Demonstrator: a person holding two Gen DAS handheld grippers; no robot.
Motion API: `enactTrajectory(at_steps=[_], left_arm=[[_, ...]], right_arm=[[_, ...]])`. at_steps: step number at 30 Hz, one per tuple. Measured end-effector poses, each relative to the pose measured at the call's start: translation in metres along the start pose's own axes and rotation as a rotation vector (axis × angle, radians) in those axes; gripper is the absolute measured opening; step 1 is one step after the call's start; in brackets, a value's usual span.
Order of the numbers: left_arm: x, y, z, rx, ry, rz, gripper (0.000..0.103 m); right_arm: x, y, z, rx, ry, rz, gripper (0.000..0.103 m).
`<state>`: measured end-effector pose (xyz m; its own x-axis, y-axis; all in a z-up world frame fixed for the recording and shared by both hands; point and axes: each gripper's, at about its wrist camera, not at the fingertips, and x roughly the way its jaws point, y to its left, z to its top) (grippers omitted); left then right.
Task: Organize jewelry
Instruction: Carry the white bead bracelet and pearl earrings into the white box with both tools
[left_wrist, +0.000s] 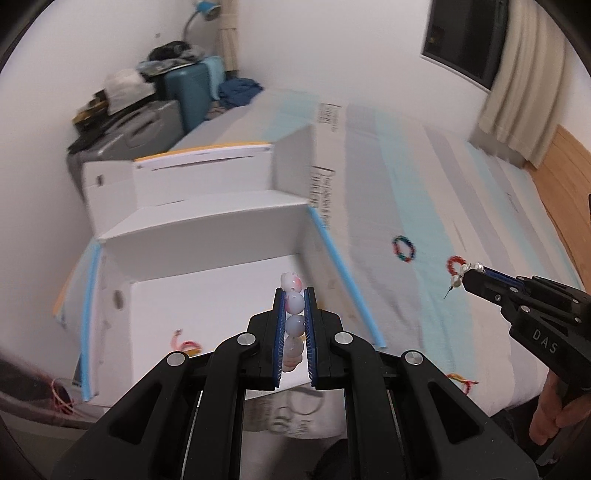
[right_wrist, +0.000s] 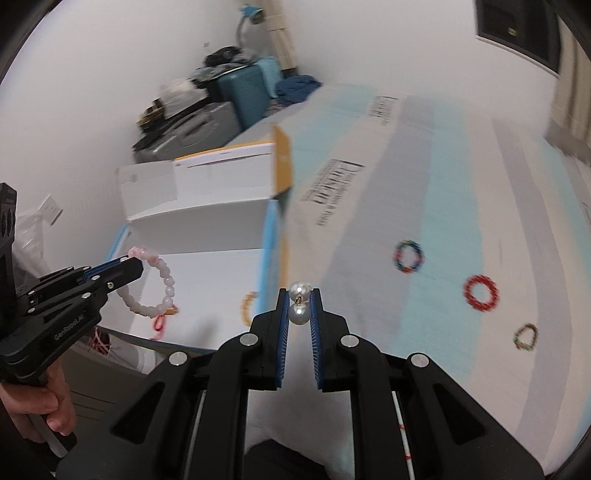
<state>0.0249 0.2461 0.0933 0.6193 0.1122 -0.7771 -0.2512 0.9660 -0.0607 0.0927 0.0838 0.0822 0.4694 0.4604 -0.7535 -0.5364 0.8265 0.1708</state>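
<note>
My left gripper (left_wrist: 294, 291) is shut on a pink bead bracelet (left_wrist: 294, 326), held above an open white cardboard box (left_wrist: 207, 240). In the right wrist view that left gripper (right_wrist: 135, 264) shows the bracelet (right_wrist: 164, 284) hanging as a loop over the box (right_wrist: 199, 229). My right gripper (right_wrist: 300, 291) is shut on a pearl earring (right_wrist: 299, 314), over the bed beside the box's right wall. From the left wrist view the right gripper (left_wrist: 471, 273) carries the pearls (left_wrist: 463, 273) above the sheet. Small red and orange bracelets (right_wrist: 159, 323) lie on the box floor.
On the striped bed sheet (left_wrist: 424, 177) lie a multicolour bracelet (right_wrist: 408, 256), a red one (right_wrist: 480, 291) and a green-yellow one (right_wrist: 525, 336). Suitcases (left_wrist: 192, 92) with clutter stand by the far wall. A curtain (left_wrist: 524, 81) and a wooden headboard (left_wrist: 565, 166) are at the right.
</note>
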Motion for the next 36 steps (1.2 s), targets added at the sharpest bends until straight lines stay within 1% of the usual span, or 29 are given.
enactTrajectory(at_steps=[4, 7, 10, 14, 20, 26, 30, 36], left_arm=[[-0.004, 0.031, -0.004, -0.032, 0.008, 0.027, 0.009], [-0.001, 0.053, -0.007, -0.059, 0.029, 0.051, 0.009], [0.006, 0.072, -0.013, -0.087, 0.054, 0.067, 0.009], [0.020, 0.090, -0.021, -0.117, 0.090, 0.075, 0.009], [0.052, 0.112, -0.034, -0.149, 0.150, 0.077, 0.009], [0.083, 0.130, -0.045, -0.168, 0.206, 0.083, 0.009], [0.099, 0.137, -0.051, -0.173, 0.239, 0.087, 0.009], [0.118, 0.142, -0.058, -0.170, 0.288, 0.107, 0.009]], right_arm=[[0.013, 0.036, 0.006, -0.044, 0.018, 0.033, 0.010], [0.028, 0.058, 0.008, -0.071, 0.040, 0.048, 0.010], [0.048, 0.075, 0.008, -0.076, 0.082, 0.076, 0.010], [0.078, 0.091, 0.006, -0.089, 0.141, 0.088, 0.010], [0.119, 0.102, -0.001, -0.102, 0.221, 0.081, 0.010], [0.156, 0.105, -0.008, -0.102, 0.296, 0.067, 0.010], [0.183, 0.106, -0.014, -0.095, 0.358, 0.067, 0.010], [0.209, 0.107, -0.023, -0.088, 0.432, 0.050, 0.010]])
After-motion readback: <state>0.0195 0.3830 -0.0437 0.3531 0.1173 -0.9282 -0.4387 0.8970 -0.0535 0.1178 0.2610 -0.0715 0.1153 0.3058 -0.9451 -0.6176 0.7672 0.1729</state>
